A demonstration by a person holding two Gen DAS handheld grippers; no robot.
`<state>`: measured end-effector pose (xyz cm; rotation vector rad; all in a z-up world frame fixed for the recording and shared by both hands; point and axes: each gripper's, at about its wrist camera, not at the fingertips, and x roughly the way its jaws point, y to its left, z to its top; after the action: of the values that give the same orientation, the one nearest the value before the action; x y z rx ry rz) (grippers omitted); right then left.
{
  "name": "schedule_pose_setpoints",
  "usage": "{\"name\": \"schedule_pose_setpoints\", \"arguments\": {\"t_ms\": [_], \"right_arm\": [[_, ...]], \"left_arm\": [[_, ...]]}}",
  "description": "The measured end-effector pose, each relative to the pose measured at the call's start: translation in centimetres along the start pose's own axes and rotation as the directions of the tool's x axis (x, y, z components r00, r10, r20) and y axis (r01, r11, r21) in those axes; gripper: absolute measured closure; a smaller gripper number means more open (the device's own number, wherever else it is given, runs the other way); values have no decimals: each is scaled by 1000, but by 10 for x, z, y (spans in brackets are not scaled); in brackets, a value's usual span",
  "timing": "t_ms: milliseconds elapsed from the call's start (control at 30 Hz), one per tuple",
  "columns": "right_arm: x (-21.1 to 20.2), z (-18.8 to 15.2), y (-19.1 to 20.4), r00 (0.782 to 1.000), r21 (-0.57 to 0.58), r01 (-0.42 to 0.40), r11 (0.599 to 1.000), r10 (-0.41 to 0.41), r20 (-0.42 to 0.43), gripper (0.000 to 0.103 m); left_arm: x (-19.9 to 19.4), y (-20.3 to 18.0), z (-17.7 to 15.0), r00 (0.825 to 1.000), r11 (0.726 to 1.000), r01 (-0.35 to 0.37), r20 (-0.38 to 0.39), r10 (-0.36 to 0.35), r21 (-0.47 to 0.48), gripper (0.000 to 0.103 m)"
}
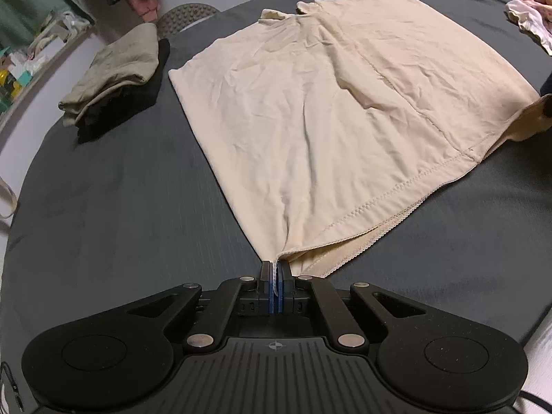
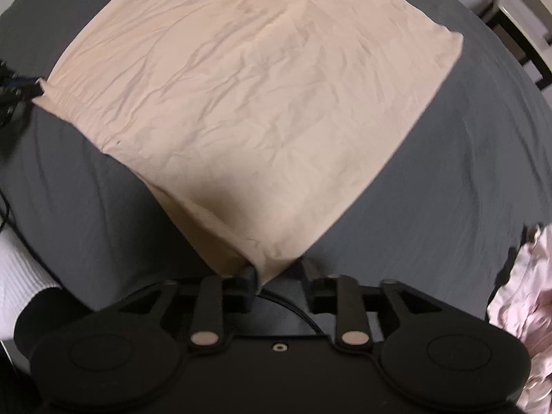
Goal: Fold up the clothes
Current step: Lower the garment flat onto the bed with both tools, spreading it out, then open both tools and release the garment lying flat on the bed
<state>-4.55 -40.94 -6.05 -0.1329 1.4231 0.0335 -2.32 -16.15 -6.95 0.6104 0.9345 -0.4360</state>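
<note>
A counter (image 1: 131, 214) covered in dark grey cloth carries everything. A cream garment (image 1: 310, 103) lies spread flat across its middle, wrinkled, with a stitched hem along one edge. At the far left, well apart from the garment, sits a stack of folded clothes (image 1: 114, 72): a khaki piece on top of a black one. At the right edge lies a crumpled pink and white garment (image 1: 531, 20), near but apart from the cream one.
</note>
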Motion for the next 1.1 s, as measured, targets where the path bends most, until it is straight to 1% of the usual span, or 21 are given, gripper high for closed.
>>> {"name": "schedule_pose_setpoints", "arguments": {"t_ms": [33, 67, 100, 167, 200, 267, 300, 333, 467, 500, 533, 633, 733, 867, 933, 1100], "right_arm": [[0, -1, -4, 1000, 14, -8, 1000, 8, 4, 67], [-2, -3, -7, 1000, 24, -18, 1000, 18, 8, 66], [-4, -4, -10, 1000, 34, -29, 999, 29, 12, 65], [-8, -6, -16, 998, 48, -53, 997, 52, 20, 62], [-11, -7, -18, 998, 50, -63, 997, 62, 24, 61], [-17, -10, -22, 996, 48, -79, 996, 78, 33, 60], [-18, -12, -22, 996, 38, -84, 996, 82, 41, 59], [-20, -14, -20, 996, 23, -82, 996, 81, 48, 54], [-28, -18, -14, 993, -25, -59, 998, 61, 99, 45], [-29, -19, -12, 992, -38, -52, 998, 56, 109, 38], [-31, -20, -10, 992, -50, -45, 998, 51, 119, 34], [-38, -28, -6, 991, -77, -34, 996, 44, 128, 33], [-44, -31, -13, 989, -63, -84, 994, 91, 117, 33], [-73, -46, -21, 976, -9, -148, 989, 147, 160, 33], [-93, -55, -27, 965, 18, -179, 984, 172, 197, 33], [-140, -68, -36, 922, 77, -292, 953, 259, 288, 30]], "left_arm": [[0, 1, -2, 1000, 1000, 5, 4, -5, 4, 103], [-2, 2, -3, 1000, 1000, 11, 6, -11, 9, 101], [-4, 3, -5, 1000, 1000, 17, 6, -17, 15, 98], [-10, 4, -9, 999, 999, 30, 14, -31, 35, 87], [-13, 5, -11, 999, 998, 42, 19, -43, 49, 85], [-18, 7, -16, 997, 994, 71, 14, -73, 85, 74], [-20, 7, -20, 997, 991, 80, 5, -81, 103, 72], [-22, 7, -24, 996, 989, 87, 1, -88, 119, 71], [-26, 13, -38, 993, 980, 117, -5, -118, 162, 71], [-27, 16, -40, 992, 979, 124, -7, -124, 163, 71], [-29, 19, -40, 991, 978, 132, -5, -133, 159, 71], [-40, 31, -41, 986, 979, 157, 39, -164, 133, 71], [-51, 40, -37, 976, 976, 194, 79, -202, 100, 71], [-62, 47, -25, 962, 972, 223, 144, -231, 72, 71], [-64, 48, -19, 956, 972, 227, 175, -234, 59, 71], [-66, 46, -5, 949, 970, 241, 206, -238, 10, 71]]}}
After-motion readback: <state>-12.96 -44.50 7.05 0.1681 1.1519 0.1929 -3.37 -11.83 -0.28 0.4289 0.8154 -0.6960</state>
